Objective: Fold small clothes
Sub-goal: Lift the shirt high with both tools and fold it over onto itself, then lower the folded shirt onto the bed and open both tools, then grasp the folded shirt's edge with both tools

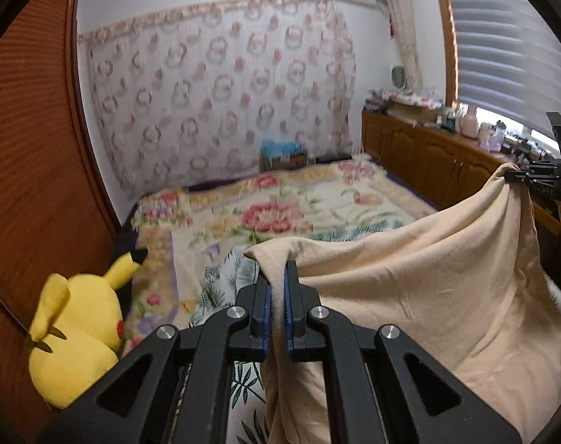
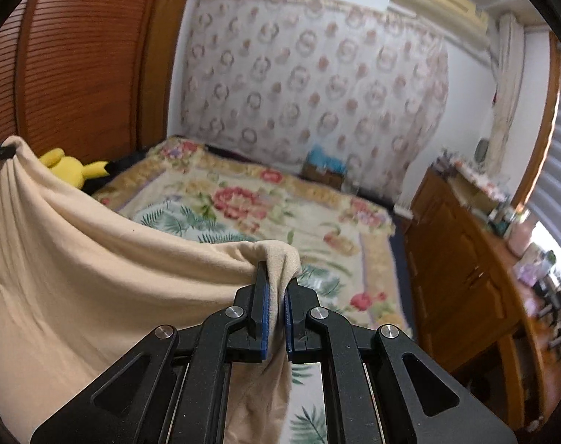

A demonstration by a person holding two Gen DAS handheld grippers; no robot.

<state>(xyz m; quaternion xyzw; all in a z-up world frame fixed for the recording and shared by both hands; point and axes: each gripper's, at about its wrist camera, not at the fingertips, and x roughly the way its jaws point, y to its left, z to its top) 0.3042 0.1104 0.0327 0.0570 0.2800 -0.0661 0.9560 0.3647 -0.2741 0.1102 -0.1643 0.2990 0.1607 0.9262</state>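
A pale peach garment [image 1: 428,277] hangs stretched between my two grippers above the bed. My left gripper [image 1: 278,270] is shut on one top corner of it, cloth bunched between the blue pads. In the left wrist view the right gripper [image 1: 517,175] shows at the far right edge, pinching the other corner. In the right wrist view my right gripper [image 2: 276,272] is shut on its corner of the garment [image 2: 95,277], which sags leftward to the left gripper [image 2: 1,153] at the frame's left edge. The lower part of the cloth is hidden behind the grippers.
Below lies a bed with a floral blanket [image 1: 280,203]. A yellow plush toy [image 1: 73,336] sits at the bed's left side by a slatted wooden wardrobe [image 1: 32,148]. A wooden cabinet [image 2: 461,266] with clutter on top runs along the right under a window blind.
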